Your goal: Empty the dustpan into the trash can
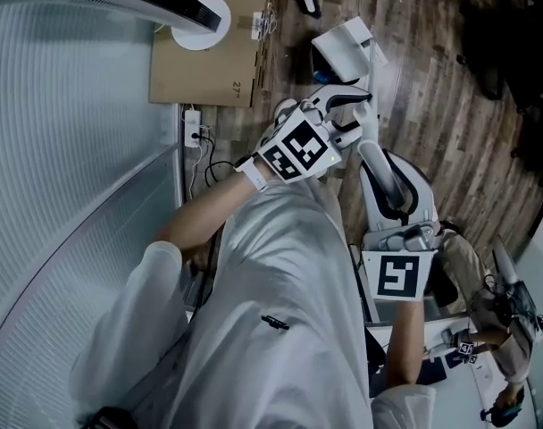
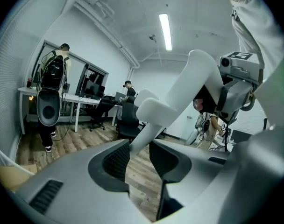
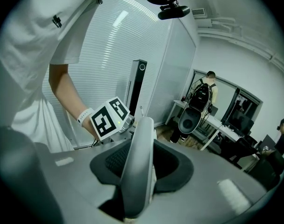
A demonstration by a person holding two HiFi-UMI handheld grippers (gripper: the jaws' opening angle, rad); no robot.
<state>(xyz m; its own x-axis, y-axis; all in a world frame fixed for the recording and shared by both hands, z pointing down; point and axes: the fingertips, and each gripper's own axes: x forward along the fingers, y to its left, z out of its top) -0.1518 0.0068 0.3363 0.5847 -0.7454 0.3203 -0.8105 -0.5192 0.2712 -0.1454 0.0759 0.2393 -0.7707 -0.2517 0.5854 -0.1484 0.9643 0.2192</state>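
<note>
The dustpan's long white-grey handle point(image 1: 392, 181) runs over the wood floor between my two grippers. My right gripper point(image 3: 138, 164) is shut on its near part point(image 3: 137, 157), below the marker cube point(image 1: 396, 275). My left gripper point(image 1: 347, 114) is further along; the handle point(image 2: 172, 99) fills the gap at its pad tips, so it is shut on it too. In the left gripper view the handle climbs up to the right gripper point(image 2: 235, 85). Beyond the left gripper a white boxy part point(image 1: 347, 43) with a dark opening looks like the pan. No trash can shows in any view.
A cardboard sheet point(image 1: 209, 56) and a round white base point(image 1: 200, 21) lie on the floor by the blind-covered glass wall point(image 1: 66, 159). A power strip with cables point(image 1: 193, 130) sits below them. People point(image 2: 53, 78), desks and office chairs point(image 2: 128, 118) stand across the room.
</note>
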